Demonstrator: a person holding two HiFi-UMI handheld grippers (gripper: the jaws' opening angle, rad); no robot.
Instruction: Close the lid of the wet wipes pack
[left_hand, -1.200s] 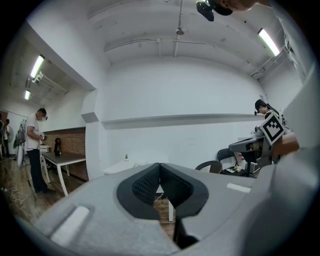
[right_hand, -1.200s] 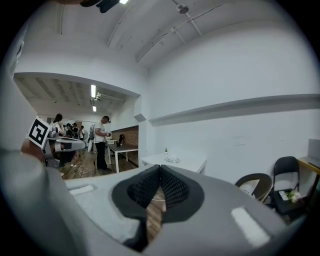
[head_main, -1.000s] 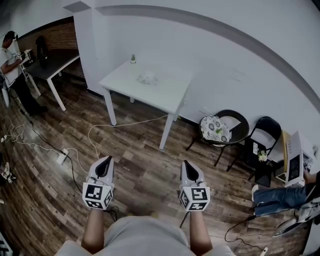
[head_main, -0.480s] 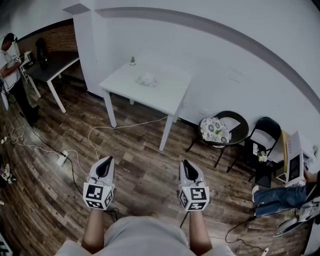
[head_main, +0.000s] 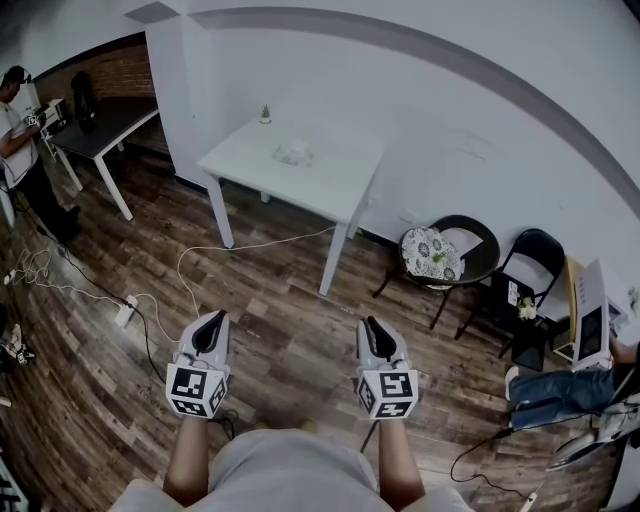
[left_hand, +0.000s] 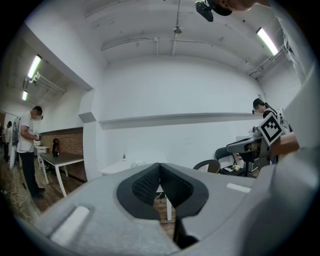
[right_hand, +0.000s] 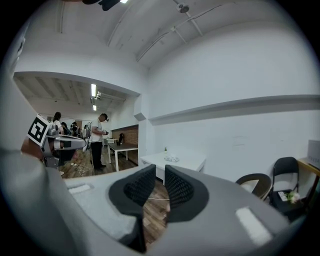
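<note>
Both hold nothing: left gripper (left_hand: 159, 167) has jaws together; right gripper (right_hand: 160, 172) jaws, just opening, stand slightly apart.

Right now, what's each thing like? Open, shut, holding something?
Left hand-held gripper: shut, empty.
Right hand-held gripper: open; jaws have just been opening, nothing between them.
Wipes pack: lying on the table, too small to tell if its lid is open.
Table: standing across the room, untouched.
Plant: upright near the table's back edge.

Three views toward one white table (head_main: 330, 190)
</note>
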